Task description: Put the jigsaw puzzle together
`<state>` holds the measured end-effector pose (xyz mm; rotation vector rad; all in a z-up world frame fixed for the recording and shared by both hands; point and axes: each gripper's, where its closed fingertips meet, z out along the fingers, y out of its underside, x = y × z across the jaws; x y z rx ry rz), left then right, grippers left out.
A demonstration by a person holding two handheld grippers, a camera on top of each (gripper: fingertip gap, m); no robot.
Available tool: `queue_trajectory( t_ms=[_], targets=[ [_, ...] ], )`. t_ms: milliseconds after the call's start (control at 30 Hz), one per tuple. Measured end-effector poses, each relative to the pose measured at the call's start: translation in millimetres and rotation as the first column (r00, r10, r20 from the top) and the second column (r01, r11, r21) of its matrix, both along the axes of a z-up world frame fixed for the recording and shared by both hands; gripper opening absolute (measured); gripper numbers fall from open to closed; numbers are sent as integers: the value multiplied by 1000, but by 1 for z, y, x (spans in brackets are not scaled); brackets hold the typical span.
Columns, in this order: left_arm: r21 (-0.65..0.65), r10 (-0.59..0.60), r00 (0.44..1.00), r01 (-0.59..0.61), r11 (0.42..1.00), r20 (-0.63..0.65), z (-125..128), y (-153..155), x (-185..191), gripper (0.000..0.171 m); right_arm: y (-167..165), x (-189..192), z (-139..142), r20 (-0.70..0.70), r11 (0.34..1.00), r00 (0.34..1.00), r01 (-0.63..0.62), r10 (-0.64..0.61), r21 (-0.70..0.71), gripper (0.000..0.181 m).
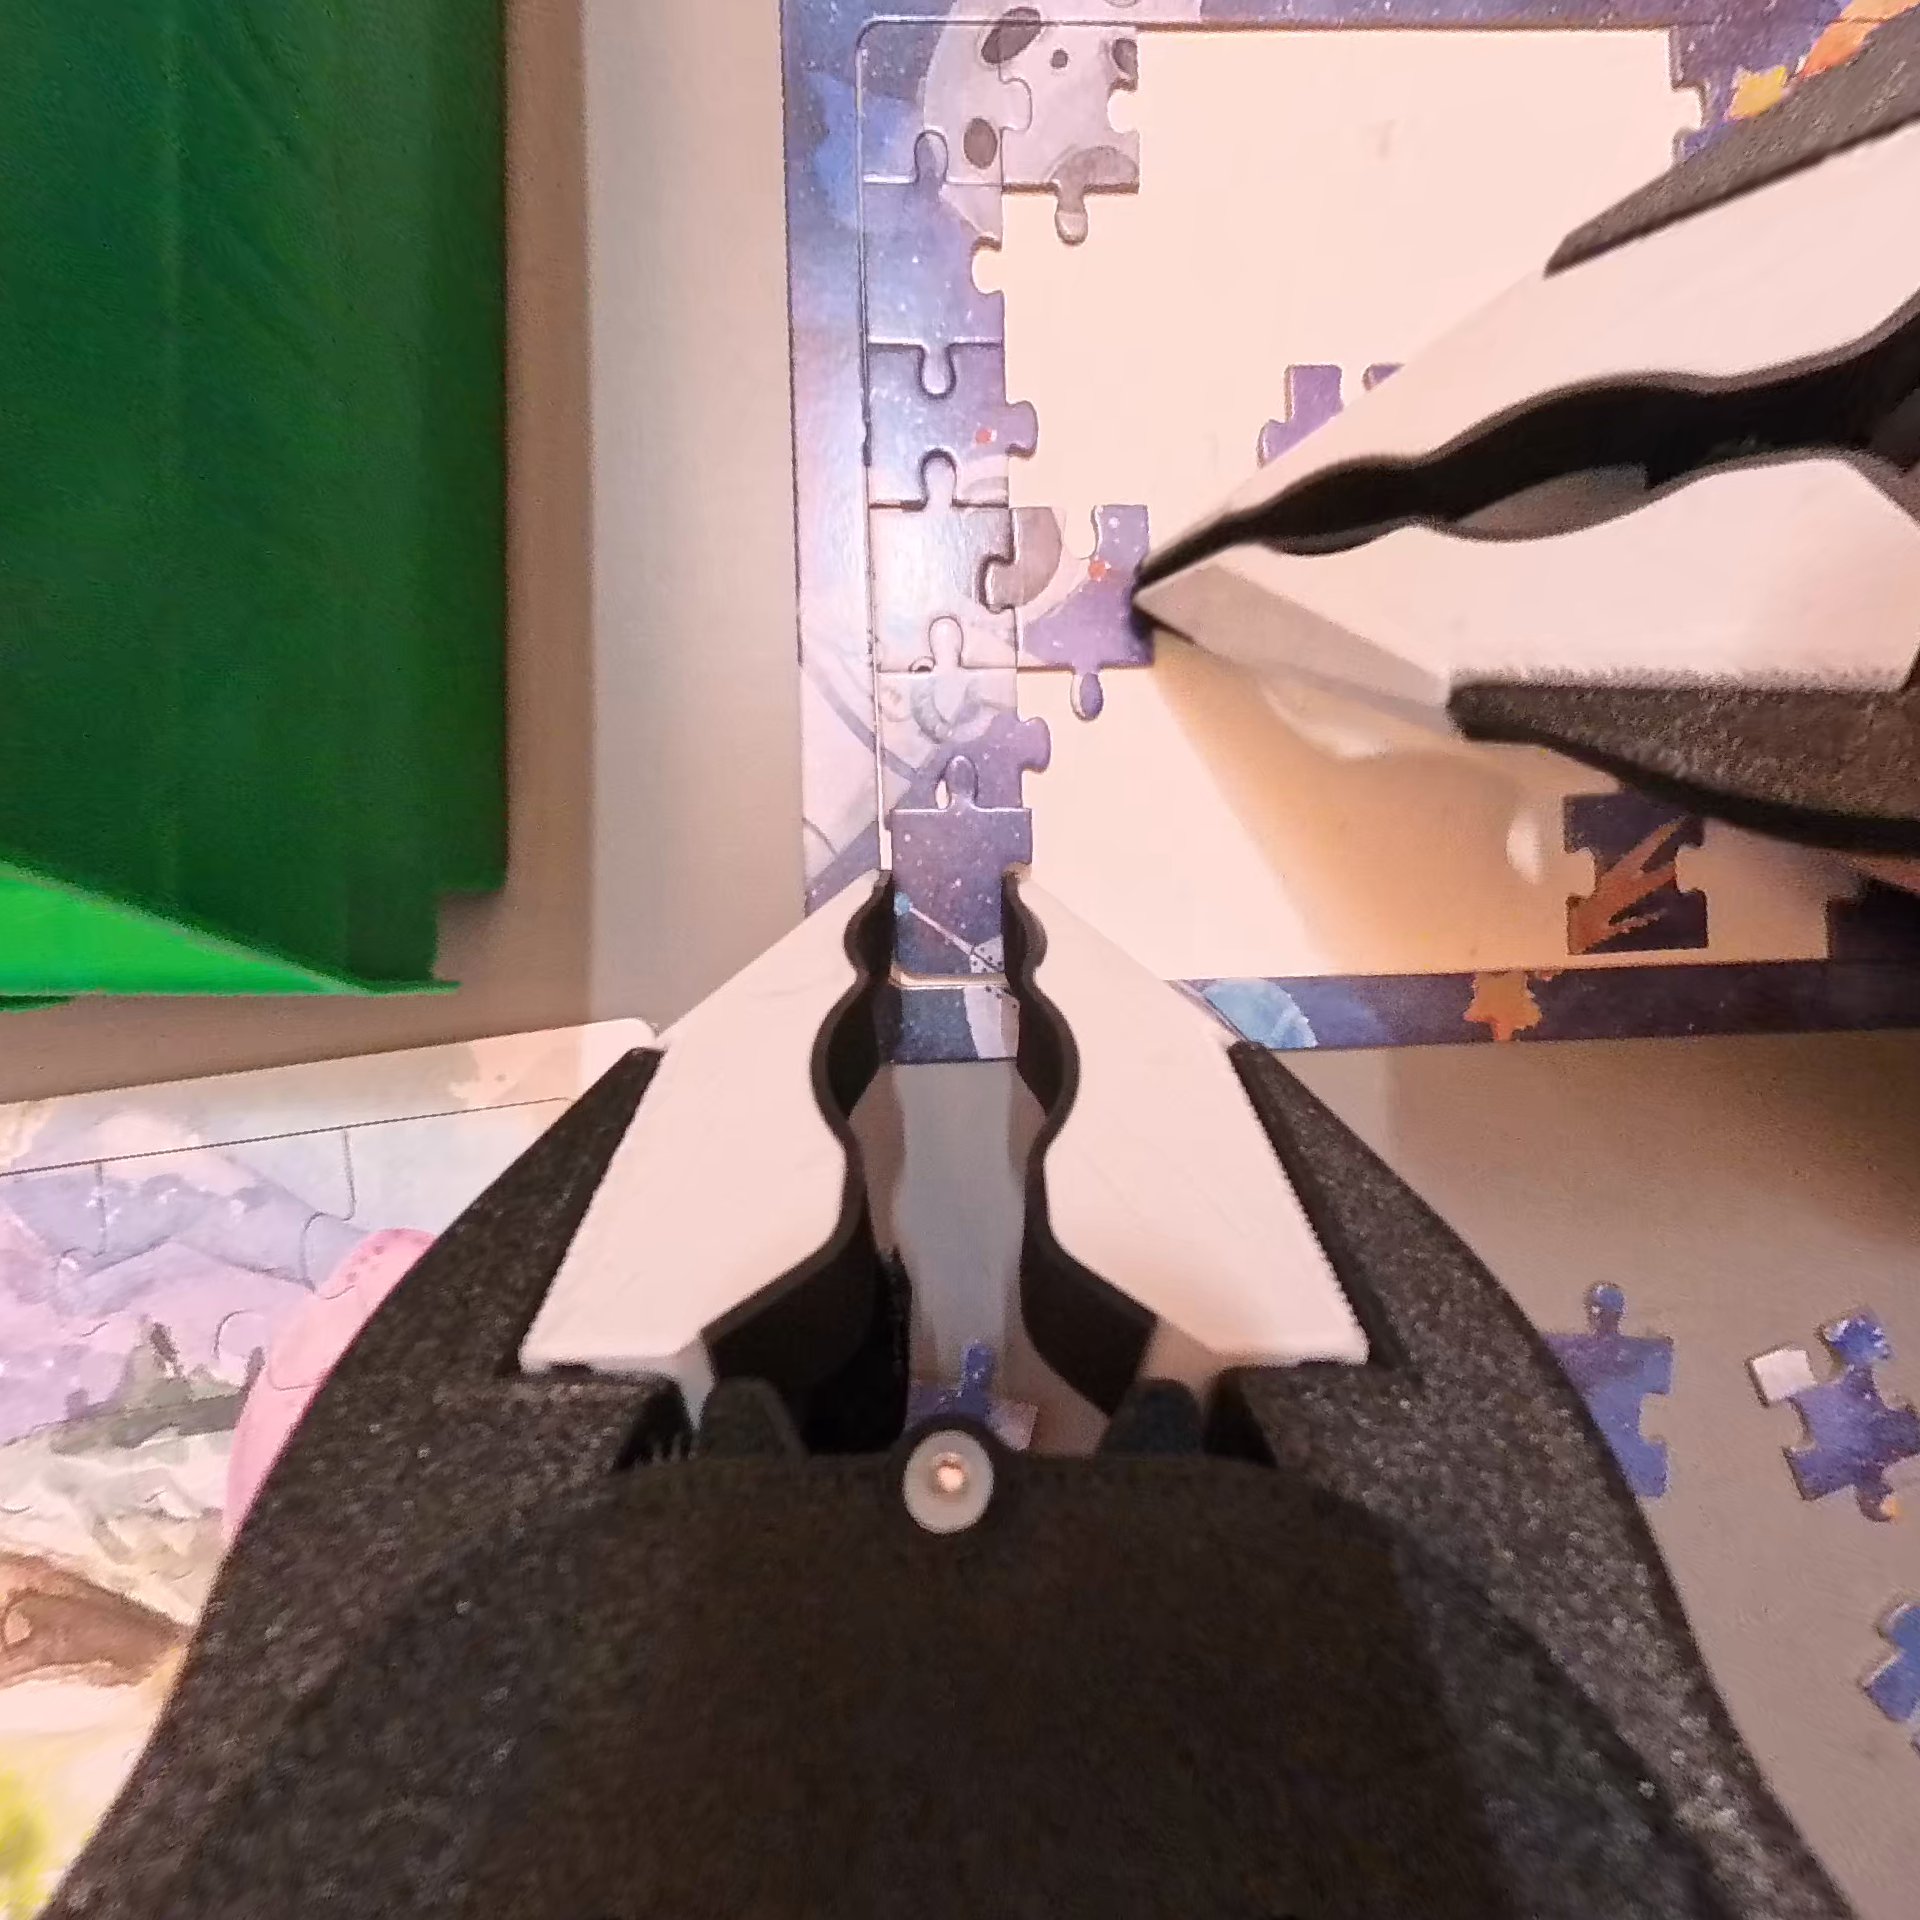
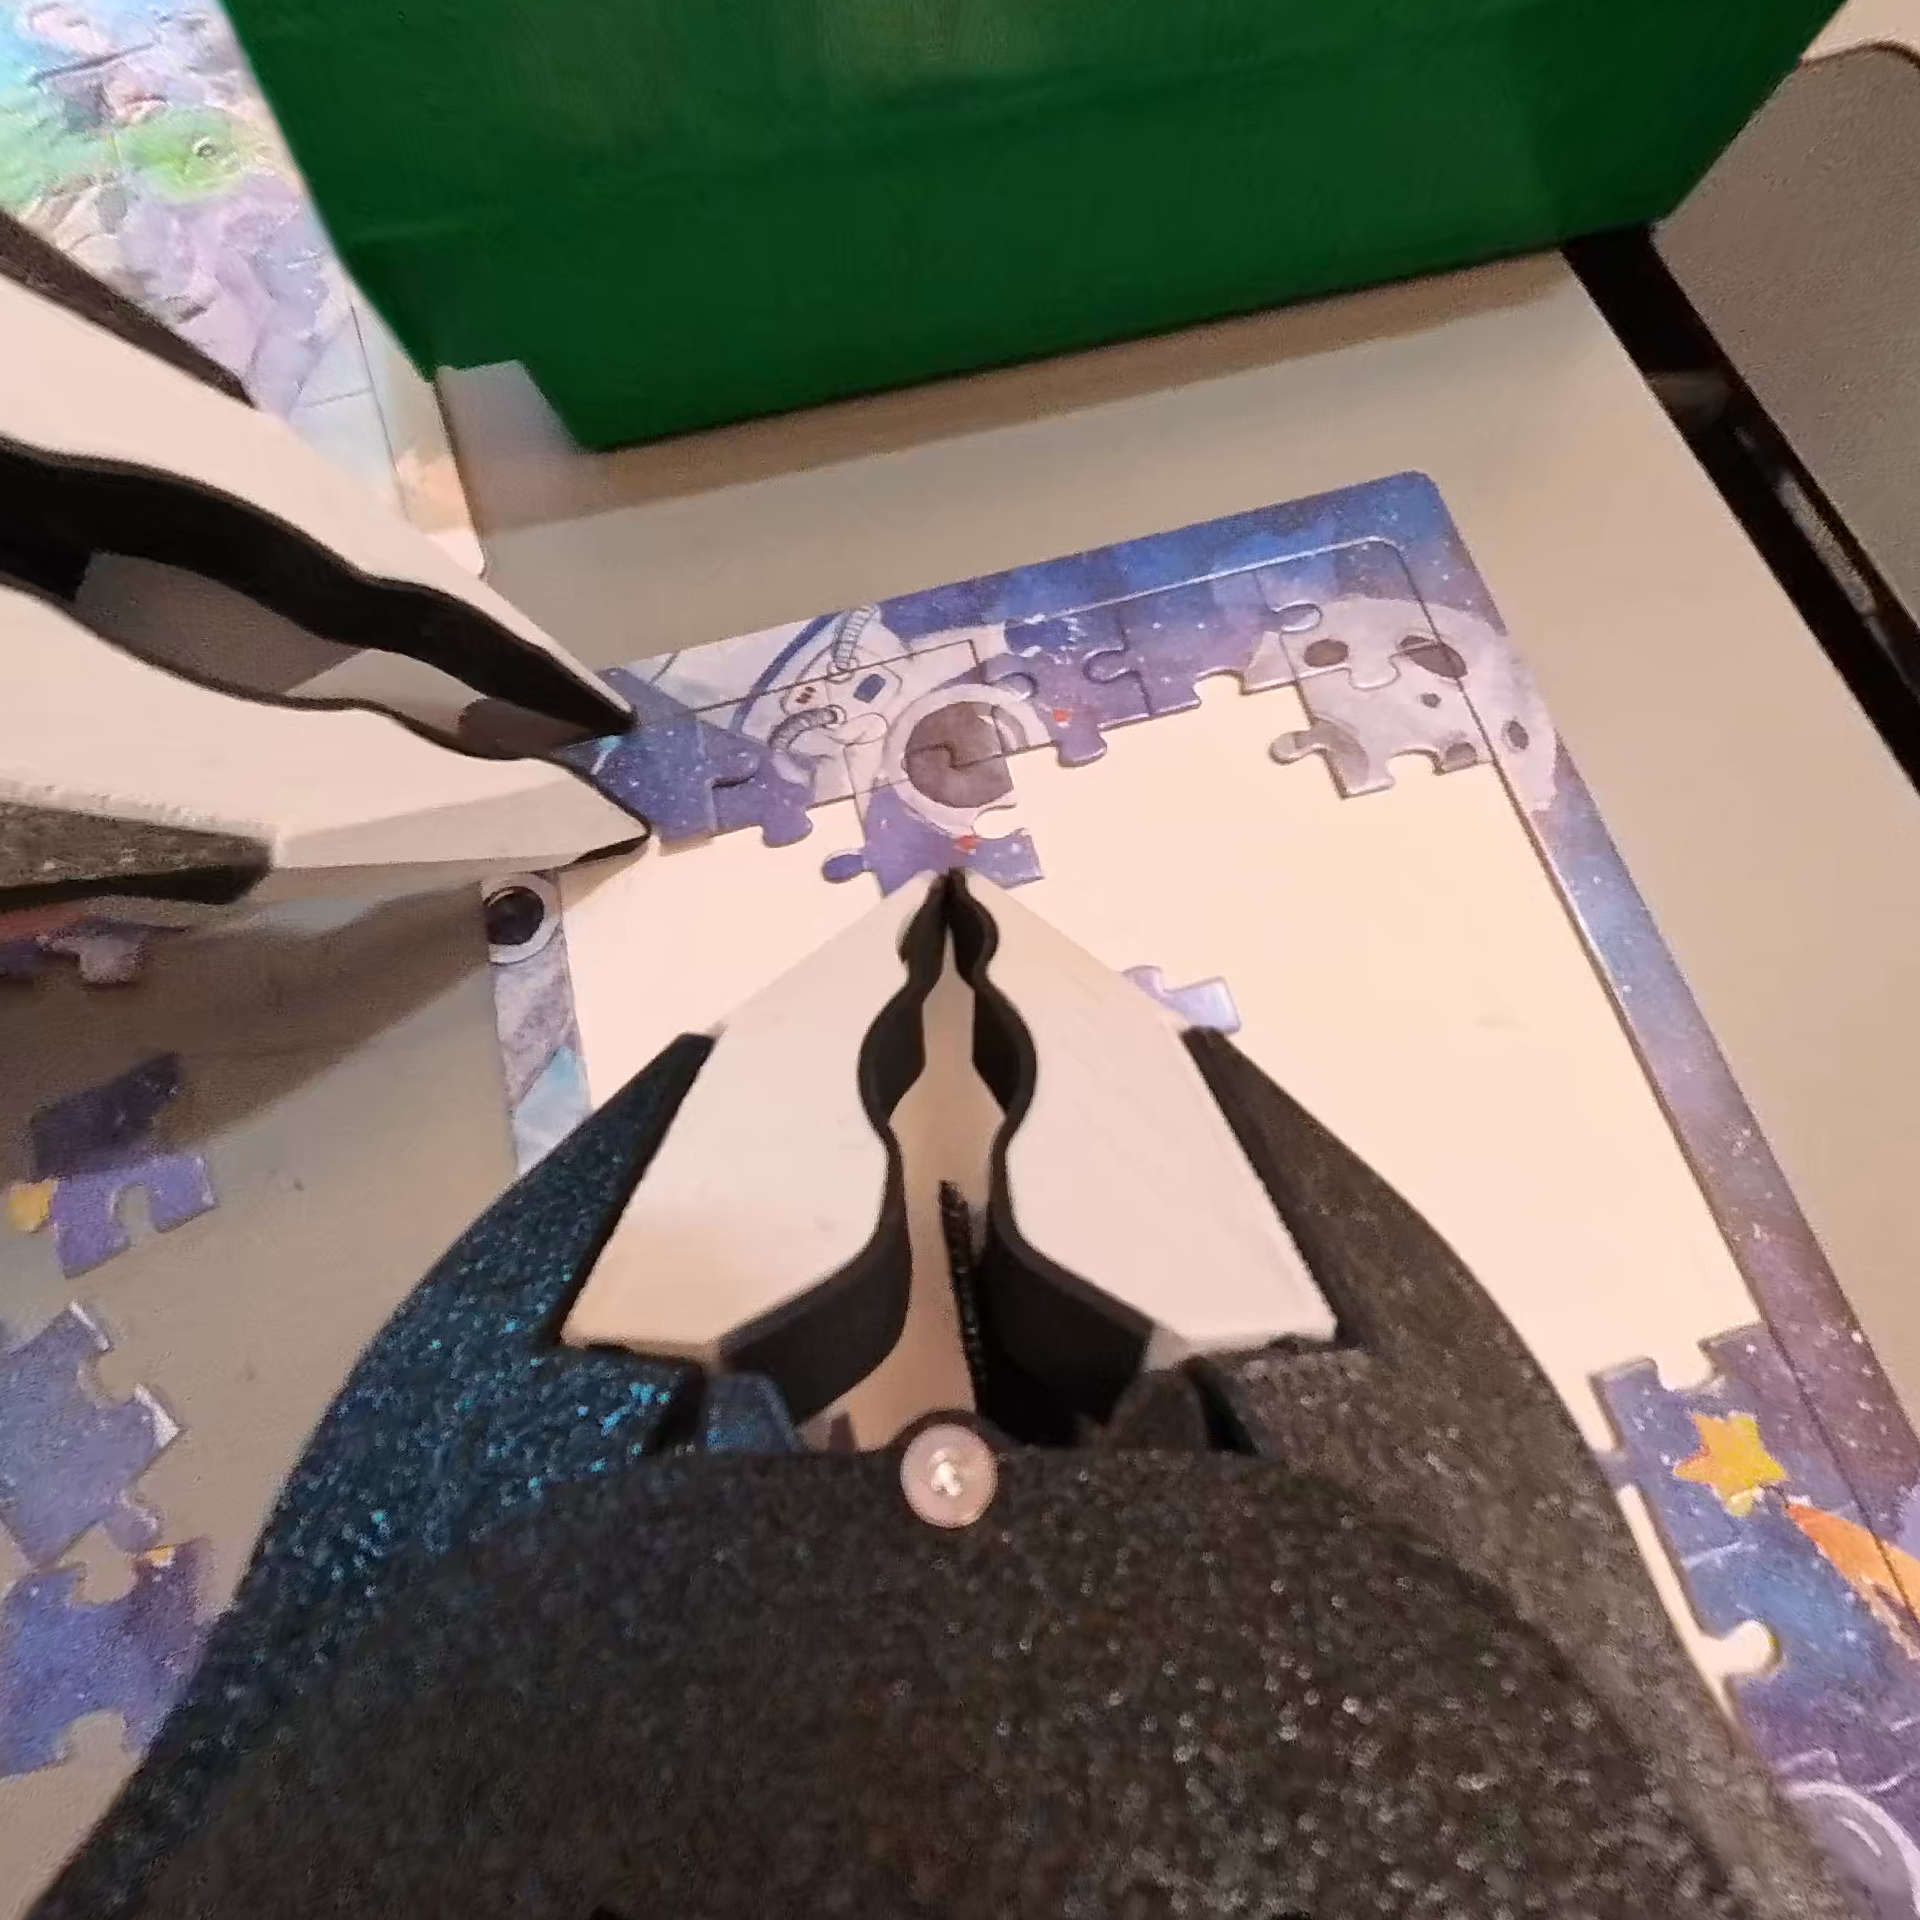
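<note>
The jigsaw puzzle (image 2: 1455,665) lies part-built in its tray on the tabletop (image 2: 1039,457); the left gripper (image 1: 951,883) grasps a corner piece (image 1: 961,873), the right gripper (image 2: 951,883), clenched, nudges another piece (image 2: 935,847): press each flat, tabs aligned first.

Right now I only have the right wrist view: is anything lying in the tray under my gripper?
Observer: Yes, a loose piece with an orange streak lies on the bare tray below the right gripper.
Operator: Is my purple piece home?
Observer: The purple piece looks flush against the border column, your closed fingers touching its outer edge.
Operator: And the left side?
Observer: The left gripper has its fingers either side of the corner piece, locked to the piece above.
</note>
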<state>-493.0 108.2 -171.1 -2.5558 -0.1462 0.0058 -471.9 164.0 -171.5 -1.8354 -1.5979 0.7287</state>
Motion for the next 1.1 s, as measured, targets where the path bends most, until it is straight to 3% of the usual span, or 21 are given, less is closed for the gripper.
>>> queue_trajectory(
  t_ms=[200, 333, 500, 1100],
  targets=[
    [-3, 5, 1000, -5, 1000, 1, 0, -2, -1, 20, -1, -1, 2, -36, 999, 999, -21, 22, 34, 0],
    [-5, 8, 1000, -8, 1000, 1, 1, -4, -2, 20, 8, 4, 15, -111, 998, 993, 37, -31, 45, 0],
    [-11, 9, 1000, -9, 1000, 1, 1, -4, -3, 20, 6, 6, 1, -17, 997, 1000, 16, -15, 76, 0],
    [-25, 3, 1000, -4, 1000, -14, 0, -4, -1, 20, 6, 6, 0, -20, 1000, 1000, 10, -10, 21, 0]
  ],
)
